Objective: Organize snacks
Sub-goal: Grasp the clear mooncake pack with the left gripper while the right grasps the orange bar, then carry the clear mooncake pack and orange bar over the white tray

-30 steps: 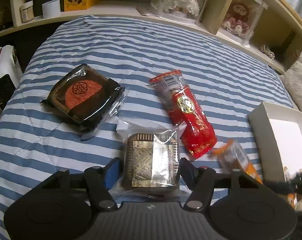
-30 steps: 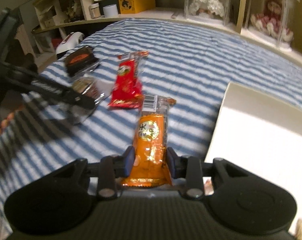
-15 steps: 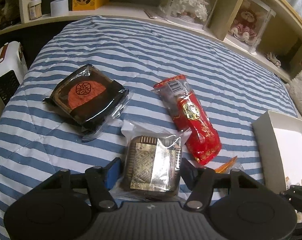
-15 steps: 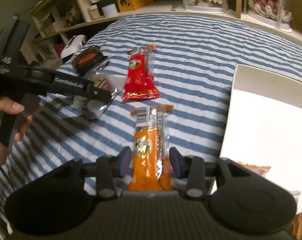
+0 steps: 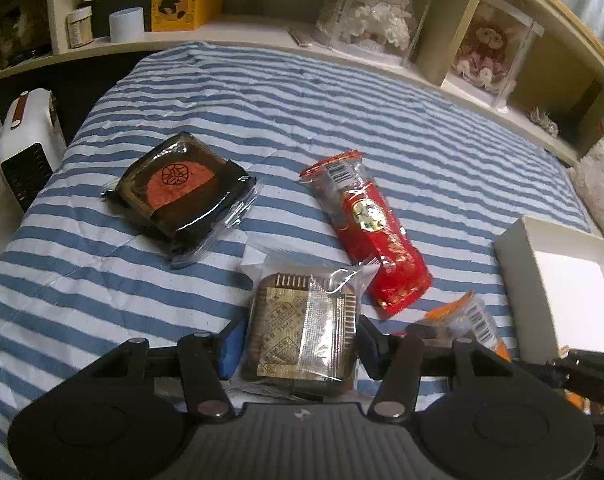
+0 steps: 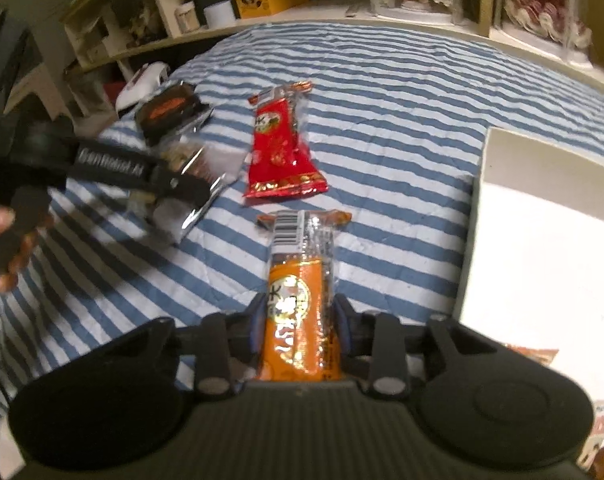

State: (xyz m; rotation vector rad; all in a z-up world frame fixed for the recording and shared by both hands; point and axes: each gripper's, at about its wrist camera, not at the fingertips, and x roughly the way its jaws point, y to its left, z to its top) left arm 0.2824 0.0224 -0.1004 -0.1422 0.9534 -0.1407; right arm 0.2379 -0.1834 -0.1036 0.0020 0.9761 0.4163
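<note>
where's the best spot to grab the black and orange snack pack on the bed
Probably across the rigid square tray of the black and orange pack, not its loose clear film edges, which would likely slip. It lies flat on the striped bedspread, turned diagonally, so come from above with the jaws rotated to meet two opposite straight sides. Its surroundings look free of other packs.

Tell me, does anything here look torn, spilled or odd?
Nothing torn or spilled. The snacks just lie scattered at different angles on the striped bedcover: the red packet lies askew, the dark mooncake pack apart, outside the white box.
</note>
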